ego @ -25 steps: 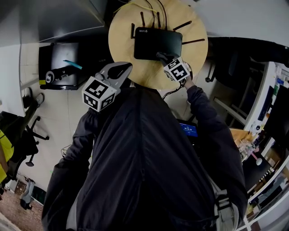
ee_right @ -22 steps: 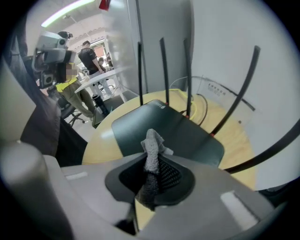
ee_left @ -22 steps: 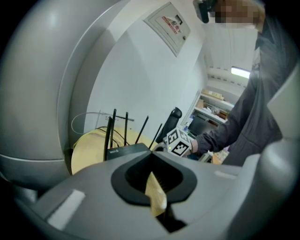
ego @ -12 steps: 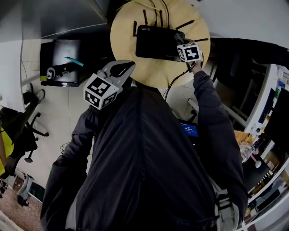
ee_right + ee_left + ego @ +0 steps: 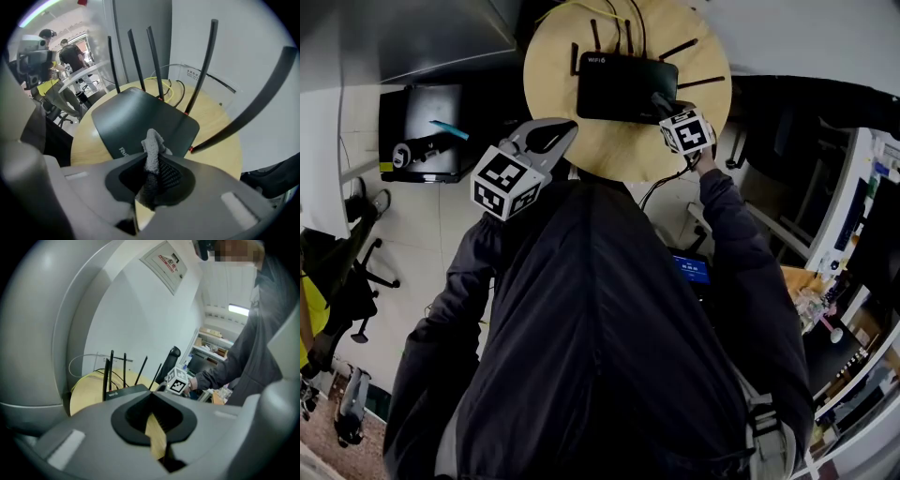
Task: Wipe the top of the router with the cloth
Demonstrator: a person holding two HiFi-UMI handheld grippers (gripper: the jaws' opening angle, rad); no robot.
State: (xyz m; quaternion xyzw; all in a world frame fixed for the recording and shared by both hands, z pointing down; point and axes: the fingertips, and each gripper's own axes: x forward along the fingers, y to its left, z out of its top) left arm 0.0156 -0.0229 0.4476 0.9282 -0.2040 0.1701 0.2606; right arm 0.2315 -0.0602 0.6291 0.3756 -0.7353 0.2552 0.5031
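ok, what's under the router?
The router sits on a round wooden table. Yellow and black cables run out behind it. Anything beneath its body is covered.

Soft, even indoor light in the head view keeps the round table (image 5: 623, 150) at upper centre bright, while the dark jacket (image 5: 600, 328) below is nearly detailless and lines bow toward the edges. A ceiling lamp (image 5: 239, 310) glares at upper right of the left gripper view, whose grey foreground is blurred. In the right gripper view the cloth (image 5: 152, 145) is sharp, the right-edge antenna (image 5: 253, 108) soft and curved, the corners black.
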